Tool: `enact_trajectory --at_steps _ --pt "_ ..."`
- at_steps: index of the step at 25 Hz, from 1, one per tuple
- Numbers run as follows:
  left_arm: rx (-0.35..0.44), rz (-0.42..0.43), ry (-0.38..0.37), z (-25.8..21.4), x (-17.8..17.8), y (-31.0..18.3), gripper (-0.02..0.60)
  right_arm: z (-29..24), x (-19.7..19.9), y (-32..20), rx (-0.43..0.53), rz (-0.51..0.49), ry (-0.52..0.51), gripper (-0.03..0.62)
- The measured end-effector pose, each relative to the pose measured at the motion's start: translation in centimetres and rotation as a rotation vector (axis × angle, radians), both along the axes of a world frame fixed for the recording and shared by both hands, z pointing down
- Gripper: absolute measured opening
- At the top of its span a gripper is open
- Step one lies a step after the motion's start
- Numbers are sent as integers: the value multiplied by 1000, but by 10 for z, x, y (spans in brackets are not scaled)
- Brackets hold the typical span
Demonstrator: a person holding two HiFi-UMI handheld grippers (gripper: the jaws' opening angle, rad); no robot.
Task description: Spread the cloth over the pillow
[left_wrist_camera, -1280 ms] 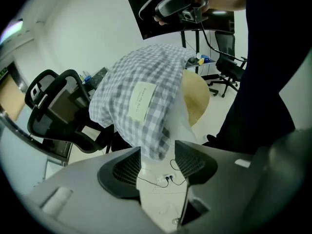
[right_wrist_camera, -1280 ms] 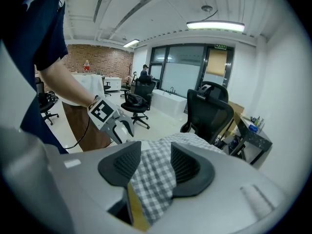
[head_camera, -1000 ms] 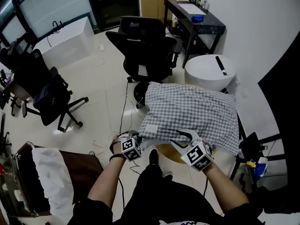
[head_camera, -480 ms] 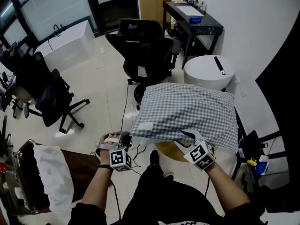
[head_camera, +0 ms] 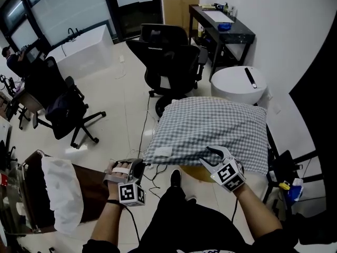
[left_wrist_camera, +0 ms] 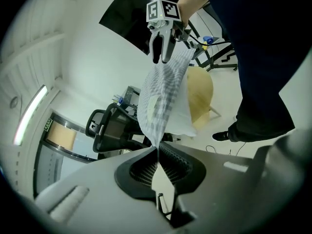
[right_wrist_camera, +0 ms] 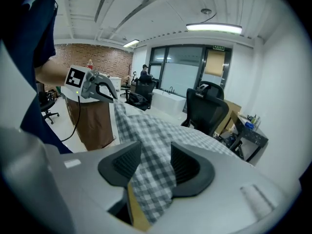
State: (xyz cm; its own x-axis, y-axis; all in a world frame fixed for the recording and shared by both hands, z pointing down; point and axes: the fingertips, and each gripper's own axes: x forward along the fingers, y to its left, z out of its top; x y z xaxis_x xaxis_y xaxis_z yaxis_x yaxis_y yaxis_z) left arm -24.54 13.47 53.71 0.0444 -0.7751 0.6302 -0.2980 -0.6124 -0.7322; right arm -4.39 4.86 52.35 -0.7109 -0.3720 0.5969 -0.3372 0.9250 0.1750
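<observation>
A grey checked cloth (head_camera: 210,130) covers a white pillow (left_wrist_camera: 179,117) on a round wooden stand (head_camera: 194,172). My left gripper (head_camera: 141,165) is out to the left of the pillow. It is shut on the cloth's near left corner (left_wrist_camera: 157,147), which lifts in a stretched fold. Its jaws have just closed on that corner. My right gripper (head_camera: 206,155) sits at the pillow's near edge and grips a bunched fold of cloth (right_wrist_camera: 155,165) between its pads. From the left gripper view the cloth runs up to the right gripper (left_wrist_camera: 161,57).
Black office chairs (head_camera: 168,62) stand beyond the pillow and at the left (head_camera: 58,104). A round white table (head_camera: 239,83) and a black desk (head_camera: 224,28) are at the back right. A brown cabinet with a white bag (head_camera: 60,191) is near left. Cables (head_camera: 152,175) trail on the floor.
The left gripper closed on the cloth's corner and drew it left and up, away from the pillow. The right gripper stayed at the near edge.
</observation>
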Motion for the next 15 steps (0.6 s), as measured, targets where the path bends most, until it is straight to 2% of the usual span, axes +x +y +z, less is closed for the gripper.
enact_trajectory --at_steps 6,9,13,15 --pt "-133 -7 17 77 3 22 5 17 0 11 -31 -9 12 201" --pt "-197 -6 7 127 -1 22 6 25 2 14 -40 -9 18 201" --pt "-297 -33 15 169 -8 13 15 27 9 17 -46 1 31 201" --pt "-368 -48 24 186 -11 12 47 30 15 16 -52 14 32 201"
